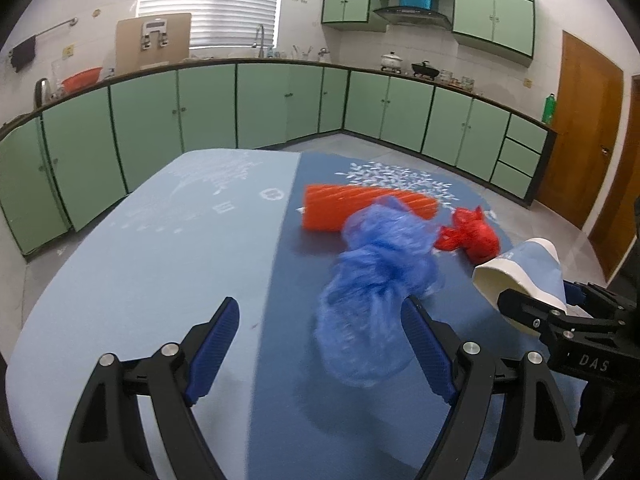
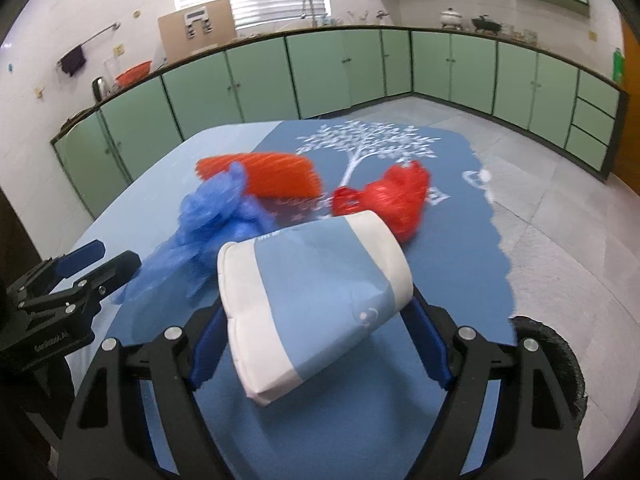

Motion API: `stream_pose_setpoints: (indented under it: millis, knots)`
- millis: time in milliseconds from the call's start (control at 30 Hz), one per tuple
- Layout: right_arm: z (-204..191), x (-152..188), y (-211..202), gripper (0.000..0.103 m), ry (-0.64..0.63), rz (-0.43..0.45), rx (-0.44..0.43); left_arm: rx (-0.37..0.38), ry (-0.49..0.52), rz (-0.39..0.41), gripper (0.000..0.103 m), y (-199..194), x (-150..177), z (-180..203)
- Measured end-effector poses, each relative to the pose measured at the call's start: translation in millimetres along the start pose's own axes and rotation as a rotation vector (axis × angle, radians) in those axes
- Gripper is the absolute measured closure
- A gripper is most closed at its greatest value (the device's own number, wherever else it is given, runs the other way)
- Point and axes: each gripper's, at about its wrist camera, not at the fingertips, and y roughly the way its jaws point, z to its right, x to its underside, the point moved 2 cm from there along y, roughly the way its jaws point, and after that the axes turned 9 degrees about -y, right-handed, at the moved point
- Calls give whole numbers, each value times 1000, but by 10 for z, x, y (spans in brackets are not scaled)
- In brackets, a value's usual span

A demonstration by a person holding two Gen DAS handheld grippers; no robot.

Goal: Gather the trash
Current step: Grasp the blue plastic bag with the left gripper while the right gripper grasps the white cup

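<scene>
A table [image 1: 140,264] draped in a two-tone blue cloth stands in the middle of a green-cupboard kitchen, and the trash lies gathered on its darker half. The right gripper [image 2: 316,312] has a blue-and-white pack [image 2: 312,308] between its jaws, tilted with one white end toward the camera; both pads seem to sit against its sides, though the pack hides the contact, so I take it as gripped rather than know it. In the left view the same pack [image 1: 528,276] pokes up at the right edge above that gripper's black fingers. The left gripper [image 1: 320,344] hangs with jaws wide apart over the cloth, nothing pressed between the pads. A crumpled blue bag [image 1: 376,280] lies just ahead of it, its near end reaching beside the right-hand pad [image 1: 428,356]; whether it touches is lost in the blur. Beyond the blue bag an orange ribbed bin [image 1: 360,208] lies on its side, touching or just behind the bag's far end. A knotted red bag [image 1: 472,236] sits beside the bin, near the pack.
</scene>
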Motion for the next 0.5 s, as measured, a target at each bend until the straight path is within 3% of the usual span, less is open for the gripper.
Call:
stream_pose_setpoints:
  millis: [500]
  knots:
    - [383,-47,12,26,48,15,32,26,42,-49,21,579,-191,468]
